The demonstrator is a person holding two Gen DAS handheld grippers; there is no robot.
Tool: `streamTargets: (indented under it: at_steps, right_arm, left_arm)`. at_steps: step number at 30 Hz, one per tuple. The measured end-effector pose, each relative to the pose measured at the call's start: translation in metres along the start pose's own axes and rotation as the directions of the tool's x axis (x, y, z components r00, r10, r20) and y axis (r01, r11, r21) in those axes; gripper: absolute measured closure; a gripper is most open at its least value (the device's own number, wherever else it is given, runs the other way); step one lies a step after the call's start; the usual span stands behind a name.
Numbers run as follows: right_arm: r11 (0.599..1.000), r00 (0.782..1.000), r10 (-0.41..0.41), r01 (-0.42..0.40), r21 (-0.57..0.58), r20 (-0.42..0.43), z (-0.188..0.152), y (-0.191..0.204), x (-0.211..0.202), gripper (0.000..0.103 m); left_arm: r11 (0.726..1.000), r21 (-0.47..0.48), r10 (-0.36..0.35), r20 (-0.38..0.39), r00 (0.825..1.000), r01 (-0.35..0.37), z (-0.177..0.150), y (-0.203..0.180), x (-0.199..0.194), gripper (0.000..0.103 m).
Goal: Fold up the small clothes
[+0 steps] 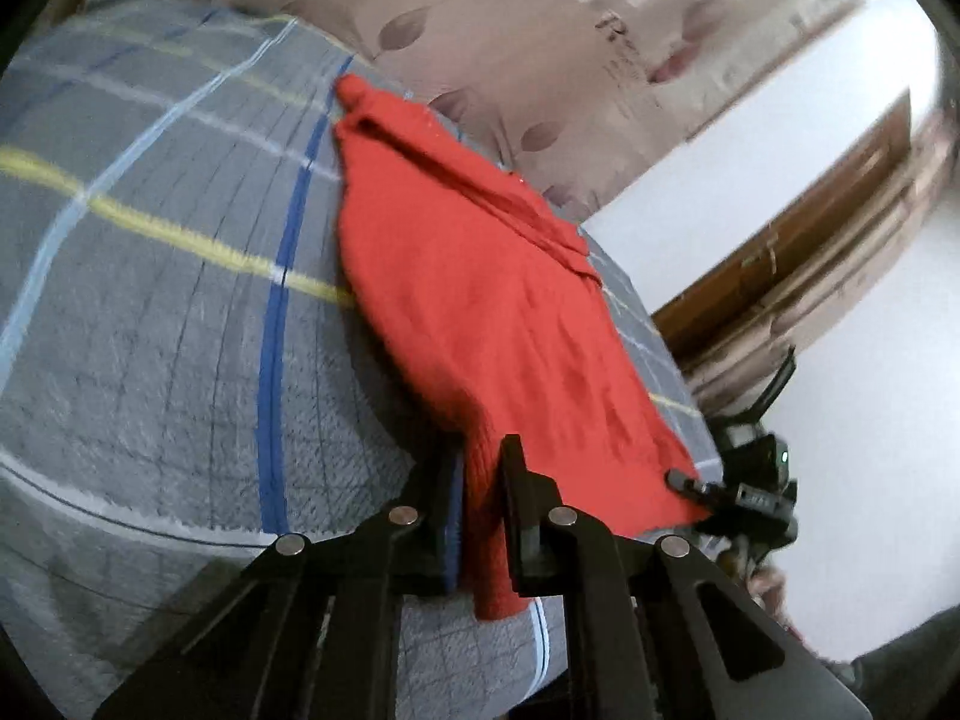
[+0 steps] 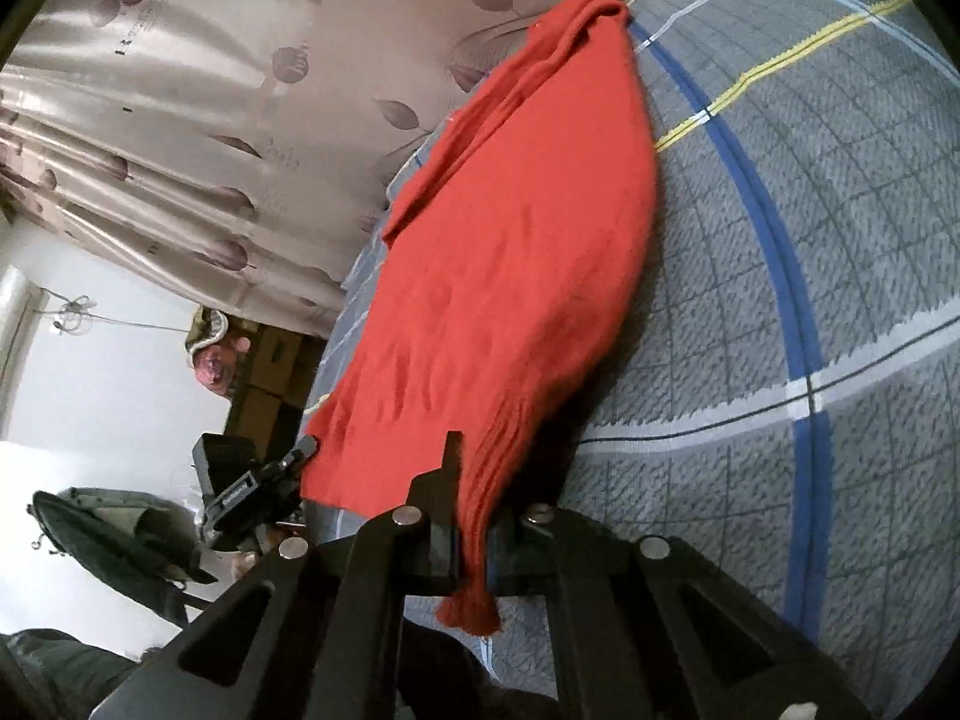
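Note:
A red knit garment [image 1: 492, 312] is stretched over a grey plaid bed cover [image 1: 150, 300], its near edge lifted. My left gripper [image 1: 480, 480] is shut on one near corner of the garment; ribbed hem hangs out below its fingers. My right gripper [image 2: 474, 480] is shut on the other near corner of the same garment [image 2: 516, 252], a bunched end dangling under it. The right gripper also shows at the garment's far corner in the left wrist view [image 1: 690, 483], and the left gripper likewise in the right wrist view [image 2: 300, 456].
The plaid cover [image 2: 810, 240] spreads wide beside the garment. A leaf-patterned curtain [image 2: 210, 90] hangs past the bed. Cardboard boxes [image 2: 270, 378] and a dark bag [image 2: 114, 528] stand off the bed's edge. A brown door frame [image 1: 810, 252] is beyond.

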State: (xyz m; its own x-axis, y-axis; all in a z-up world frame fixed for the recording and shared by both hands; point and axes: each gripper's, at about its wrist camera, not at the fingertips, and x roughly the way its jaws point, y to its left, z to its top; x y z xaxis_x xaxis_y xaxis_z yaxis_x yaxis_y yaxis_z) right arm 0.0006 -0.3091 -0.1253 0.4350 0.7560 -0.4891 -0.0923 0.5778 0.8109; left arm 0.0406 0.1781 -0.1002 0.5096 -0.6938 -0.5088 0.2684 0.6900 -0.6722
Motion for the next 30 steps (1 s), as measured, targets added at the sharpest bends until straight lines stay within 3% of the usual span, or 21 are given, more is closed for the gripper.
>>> streamTargets:
  at_steps: [1, 3, 4, 5, 8, 15, 16, 18, 19, 20, 25, 30]
  right_arm:
    - [1.000, 1.000, 0.013, -0.013, 0.011, 0.001, 0.001, -0.002, -0.001, 0.100]
    - [0.999, 0.999, 0.037, -0.037, 0.026, 0.007, 0.001, -0.005, -0.003, 0.098]
    - [0.998, 0.999, 0.049, -0.049, 0.032, 0.011, 0.001, -0.006, -0.004, 0.098]
    - [0.998, 0.999, 0.051, -0.052, 0.034, 0.013, 0.001, -0.006, -0.004, 0.098]
    - [0.999, 0.999, 0.043, -0.043, 0.021, 0.006, 0.000, -0.004, -0.003, 0.098]
    - [0.999, 0.999, 0.046, -0.046, 0.013, -0.013, 0.004, -0.003, -0.002, 0.095]
    - [0.998, 0.999, 0.053, -0.052, 0.022, -0.011, 0.005, -0.004, -0.002, 0.095]
    - [0.998, 0.999, 0.050, -0.050, 0.028, -0.011, 0.006, -0.006, 0.000, 0.095]
    - [0.998, 0.999, 0.047, -0.047, 0.035, -0.009, 0.007, -0.006, 0.000, 0.095]
    - [0.998, 0.999, 0.044, -0.044, 0.051, -0.004, 0.008, -0.007, 0.001, 0.095]
    - [0.997, 1.000, 0.000, 0.001, 0.077, -0.016, 0.011, -0.004, 0.006, 0.099]
    - [0.998, 0.998, -0.056, 0.056, 0.012, -0.022, 0.009, 0.005, 0.011, 0.099]
  left_arm:
    - [1.000, 0.009, 0.022, -0.011, 1.000, -0.022, 0.003, -0.001, 0.000, 0.085]
    - [0.999, 0.003, 0.052, -0.050, 0.997, -0.052, 0.008, 0.000, 0.004, 0.066]
    - [0.999, -0.017, 0.044, -0.071, 0.996, -0.046, 0.009, 0.003, 0.006, 0.047]
    - [0.999, -0.043, 0.026, -0.084, 0.996, -0.030, 0.009, 0.008, 0.008, 0.039]
    - [0.995, -0.103, -0.022, -0.080, 0.997, 0.014, 0.011, 0.013, 0.010, 0.034]
    - [0.999, -0.041, -0.004, -0.084, 0.996, 0.001, 0.012, -0.001, 0.022, 0.028]
    - [1.000, -0.031, 0.002, -0.079, 0.997, -0.005, 0.011, -0.004, 0.023, 0.029]
    - [0.999, 0.008, 0.036, -0.072, 0.997, -0.035, 0.008, -0.012, 0.026, 0.048]
    - [0.998, 0.028, 0.061, -0.083, 0.995, -0.058, 0.006, -0.014, 0.030, 0.073]
    - [0.994, 0.048, 0.106, -0.098, 0.990, -0.101, 0.004, -0.017, 0.035, 0.091]
    - [0.974, 0.112, 0.201, -0.048, 0.978, -0.195, -0.003, -0.031, 0.036, 0.094]
    - [0.935, 0.217, 0.286, 0.004, 0.958, -0.280, -0.006, -0.051, 0.034, 0.095]
